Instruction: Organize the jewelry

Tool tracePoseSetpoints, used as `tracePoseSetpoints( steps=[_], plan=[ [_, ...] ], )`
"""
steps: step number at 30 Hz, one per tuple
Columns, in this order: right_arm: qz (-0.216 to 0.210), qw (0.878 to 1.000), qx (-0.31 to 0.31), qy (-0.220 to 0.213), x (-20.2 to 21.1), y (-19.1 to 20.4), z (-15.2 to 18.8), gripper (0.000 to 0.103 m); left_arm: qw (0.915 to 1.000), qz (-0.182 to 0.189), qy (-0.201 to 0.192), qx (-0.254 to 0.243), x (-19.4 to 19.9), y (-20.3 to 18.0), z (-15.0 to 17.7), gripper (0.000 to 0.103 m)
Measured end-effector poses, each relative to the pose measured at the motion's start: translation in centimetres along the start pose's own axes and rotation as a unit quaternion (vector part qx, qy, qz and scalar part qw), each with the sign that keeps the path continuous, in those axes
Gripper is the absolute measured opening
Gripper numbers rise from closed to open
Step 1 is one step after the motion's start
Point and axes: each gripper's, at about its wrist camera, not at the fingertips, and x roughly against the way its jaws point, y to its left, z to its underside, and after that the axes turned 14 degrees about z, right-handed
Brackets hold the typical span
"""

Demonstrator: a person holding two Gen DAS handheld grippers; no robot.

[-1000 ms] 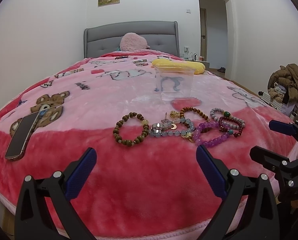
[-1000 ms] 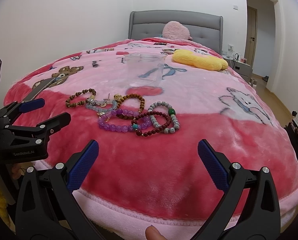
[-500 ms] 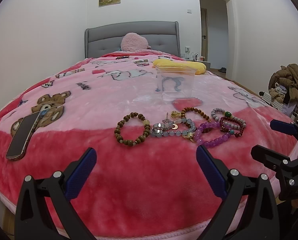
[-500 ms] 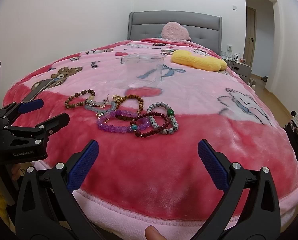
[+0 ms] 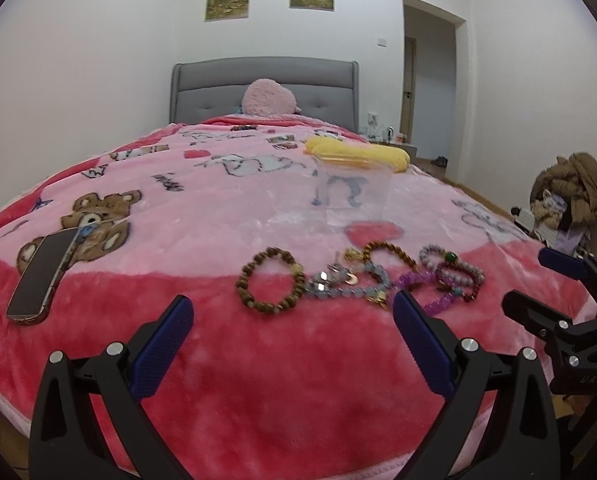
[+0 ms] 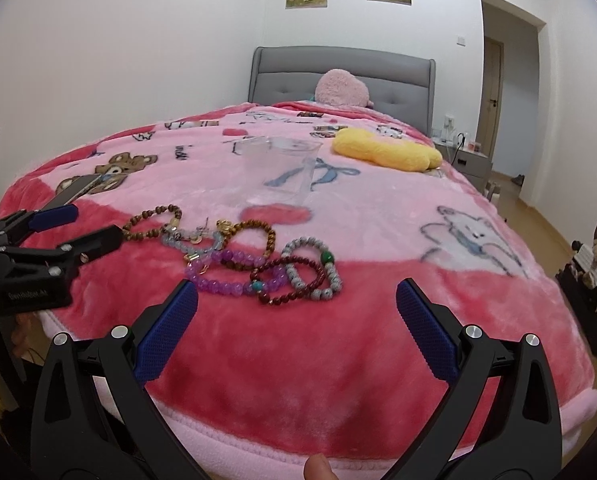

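Bracelets clustered on the bed near its foot edge, some overlapping, with one bracelet lying at the left end of the row, just beside the rest. Behind the cluster, a cup standing upright on the blanket; farther back and to its right, a long cushion, and a round pillow against the headboard. Well left of the jewelry, a phone lying flat near the bed's side edge.

Tangle of beaded bracelets lying flat on the pink bed blanket, empty clear plastic container upright just behind
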Motion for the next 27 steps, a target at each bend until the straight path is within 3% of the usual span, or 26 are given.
tracePoseSetpoints(
  steps=[5, 11, 15, 18, 22, 24, 27],
  plan=[
    [-0.011, 1.0, -0.005, 0.009, -0.6, -0.3, -0.5, 0.095, 0.9989, 0.005, 0.003, 0.047, 0.0, 2.2, -0.4, 0.098],
    [-0.035, 0.999, -0.021, 0.011, -1.4, -1.3, -1.1, 0.095, 0.998, 0.006, 0.027, 0.056, -0.9, 4.4, -0.9, 0.098],
    [-0.048, 0.998, -0.038, 0.018, -2.1, -2.6, -2.2, 0.075, 0.9978, 0.01, 0.037, 0.054, -1.7, 5.2, -1.8, 0.094],
    [-0.066, 0.996, -0.051, 0.038, -3.3, -3.7, -3.2, 0.069, 0.9973, 0.001, 0.046, 0.057, -2.6, 5.9, -2.5, 0.094],
    [-0.063, 0.996, -0.025, 0.065, -5.5, -4.0, -5.0, 0.059, 0.9972, 0.004, 0.059, 0.046, -3.4, 6.4, -3.7, 0.094],
    [-0.074, 0.993, -0.003, 0.094, -7.1, -3.6, -5.5, 0.049, 0.9955, 0.019, 0.078, 0.05, -4.1, 6.8, -4.3, 0.094],
    [-0.085, 0.987, 0.02, 0.137, -9.3, -2.9, -5.7, 0.047, 0.9924, 0.024, 0.114, 0.039, -5.4, 7.0, -5.0, 0.092]
  ],
)
